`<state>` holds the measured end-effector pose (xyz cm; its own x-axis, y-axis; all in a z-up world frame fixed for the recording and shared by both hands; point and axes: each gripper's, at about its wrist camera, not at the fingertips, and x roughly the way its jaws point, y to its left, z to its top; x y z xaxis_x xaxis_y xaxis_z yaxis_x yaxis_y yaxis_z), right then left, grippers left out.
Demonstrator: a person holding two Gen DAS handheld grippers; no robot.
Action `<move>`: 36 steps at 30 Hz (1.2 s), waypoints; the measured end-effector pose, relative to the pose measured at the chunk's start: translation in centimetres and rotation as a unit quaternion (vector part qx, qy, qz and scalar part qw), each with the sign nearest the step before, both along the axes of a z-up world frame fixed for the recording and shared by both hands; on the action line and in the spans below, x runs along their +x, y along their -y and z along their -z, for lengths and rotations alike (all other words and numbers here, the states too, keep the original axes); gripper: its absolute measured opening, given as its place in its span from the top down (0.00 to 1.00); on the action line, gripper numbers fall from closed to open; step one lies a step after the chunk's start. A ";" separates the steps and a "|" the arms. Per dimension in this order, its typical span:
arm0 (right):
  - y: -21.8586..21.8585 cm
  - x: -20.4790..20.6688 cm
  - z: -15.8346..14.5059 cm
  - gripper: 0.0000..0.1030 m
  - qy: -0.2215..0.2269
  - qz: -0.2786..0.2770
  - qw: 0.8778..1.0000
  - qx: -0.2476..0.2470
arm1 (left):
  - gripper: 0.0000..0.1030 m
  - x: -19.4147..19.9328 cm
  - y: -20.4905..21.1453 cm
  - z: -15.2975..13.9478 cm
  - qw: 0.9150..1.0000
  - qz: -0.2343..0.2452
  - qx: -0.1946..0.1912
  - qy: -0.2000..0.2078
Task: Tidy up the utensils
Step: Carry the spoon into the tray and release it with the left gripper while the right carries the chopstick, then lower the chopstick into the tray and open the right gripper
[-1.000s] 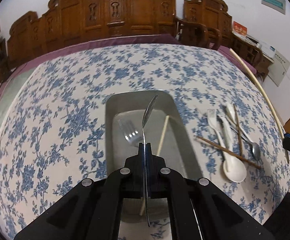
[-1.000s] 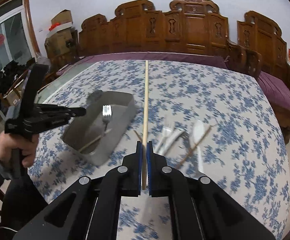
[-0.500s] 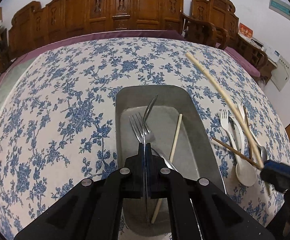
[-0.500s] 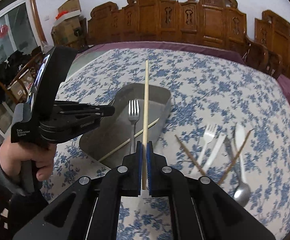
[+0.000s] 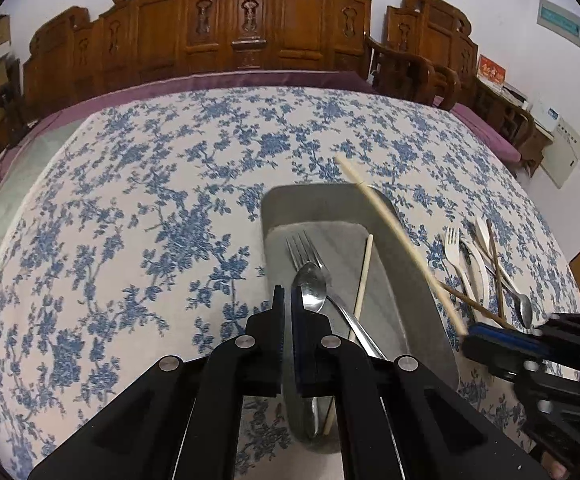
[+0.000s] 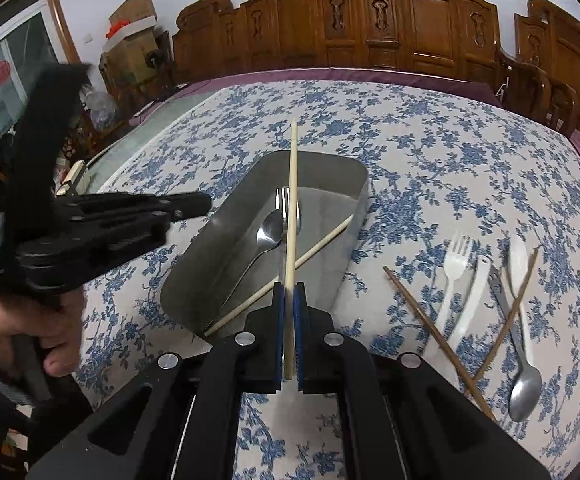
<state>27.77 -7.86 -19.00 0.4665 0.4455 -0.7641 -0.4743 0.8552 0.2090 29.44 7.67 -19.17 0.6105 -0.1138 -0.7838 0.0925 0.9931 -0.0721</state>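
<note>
The metal spoon (image 5: 309, 286) I was pinching a second ago has left my left gripper (image 5: 288, 300), whose jaws are pressed together and empty; it lies in the metal tray (image 6: 331, 168) beside the fork (image 6: 284, 200). My right gripper (image 6: 288, 308) pinches a pale chopstick (image 6: 291, 200) over the tray.

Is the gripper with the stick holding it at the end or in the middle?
The right gripper pinches the pale chopstick near its lower end, over the metal tray. The left gripper holds nothing.
</note>
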 end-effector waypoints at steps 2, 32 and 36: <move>-0.7 0.4 0.5 0.94 -0.004 -0.001 1.000 -0.003 | 0.99 -0.5 -0.3 -0.6 1.000 0.002 0.007 0.007; -4.5 2.1 2.7 0.93 -0.034 -0.011 0.999 -0.018 | 0.99 -3.2 -2.8 -4.0 0.999 -0.002 0.022 0.042; -3.4 1.3 1.6 0.93 -0.022 -0.021 1.000 -0.004 | 0.99 -3.4 -2.4 -4.1 0.999 0.001 0.020 0.044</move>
<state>29.05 -4.46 -20.65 0.4128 0.4579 -0.7874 -0.5003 0.8364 0.2241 25.99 10.06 -15.10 0.6769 -0.0837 -0.7313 0.0980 0.9949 -0.0232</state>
